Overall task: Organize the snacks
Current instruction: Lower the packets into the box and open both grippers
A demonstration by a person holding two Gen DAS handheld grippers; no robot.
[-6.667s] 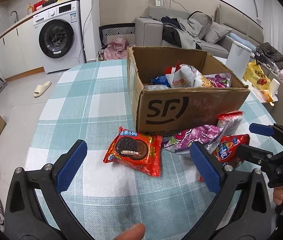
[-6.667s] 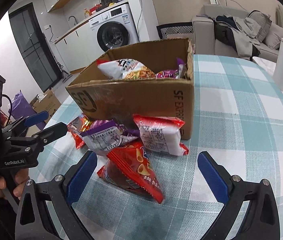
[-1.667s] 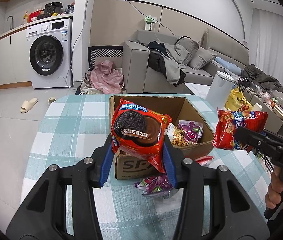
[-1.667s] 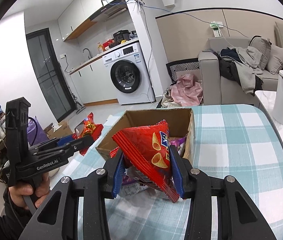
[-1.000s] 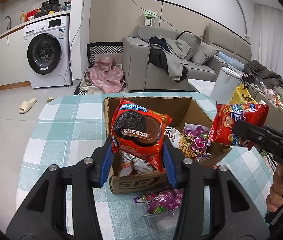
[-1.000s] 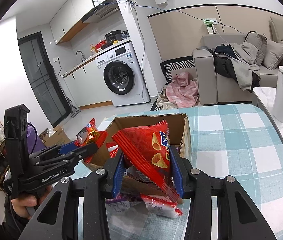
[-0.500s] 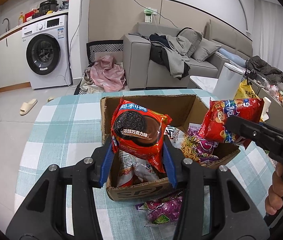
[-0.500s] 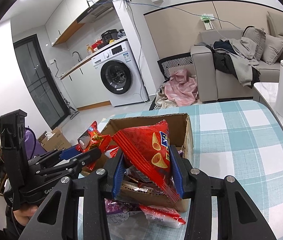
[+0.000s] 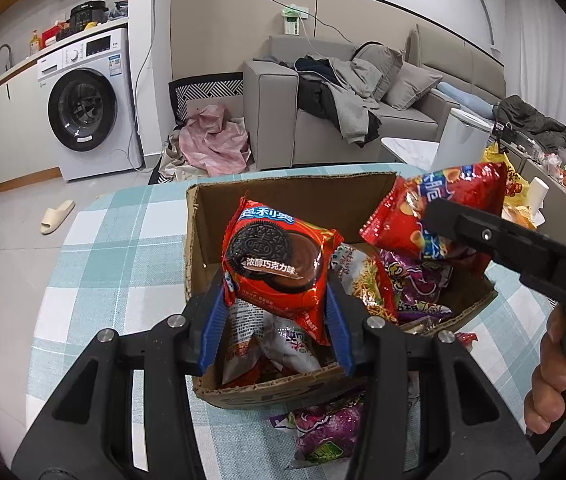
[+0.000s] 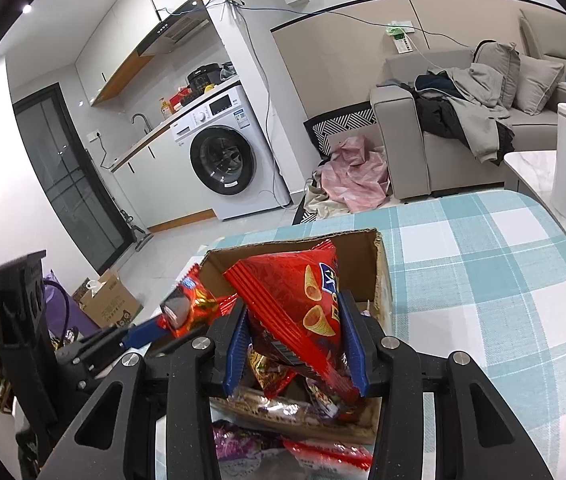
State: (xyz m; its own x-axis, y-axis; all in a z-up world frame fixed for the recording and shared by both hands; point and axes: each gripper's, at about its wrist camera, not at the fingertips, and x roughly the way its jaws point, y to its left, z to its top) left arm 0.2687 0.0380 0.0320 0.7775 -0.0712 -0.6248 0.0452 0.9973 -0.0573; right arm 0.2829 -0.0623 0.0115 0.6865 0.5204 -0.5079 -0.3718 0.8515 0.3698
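Box: a brown corrugated cardboard box (image 9: 203,216), top open, stands on my checked tablecloth (image 9: 123,248) toward the table's far edge; dark printed lettering on its near wall is partly hidden.
Box contents: crinkly foil and plastic snack bags piled loosely, among them a purple bag (image 9: 415,280), a clear-fronted bag of yellow noodle-like strips (image 9: 363,276) and a white printed bag (image 9: 267,328) in the near left corner.
My left gripper (image 9: 277,320): blue pads closed tight on the lower edge of a red cookie pack (image 9: 279,264), held upright over the box's near left part.
Cookie pack: glossy, flat, crimped ends; a dark sandwich cookie stamped OREO is pictured, with blue and white Chinese lettering.
My right gripper (image 10: 297,350): blue pads clamped on a red chip bag (image 10: 303,304), held over the box's right half.
Chip bag: puffy, shiny, serrated seams, printed with golden horn-shaped snacks and a blue logo I cannot read.
Outside the box: a purple glitter-look bag (image 9: 323,428) and a red-and-white bag (image 10: 331,454) lie on the cloth just beside the near wall.
Gripper markings: "DAS" in white on my right gripper's body.
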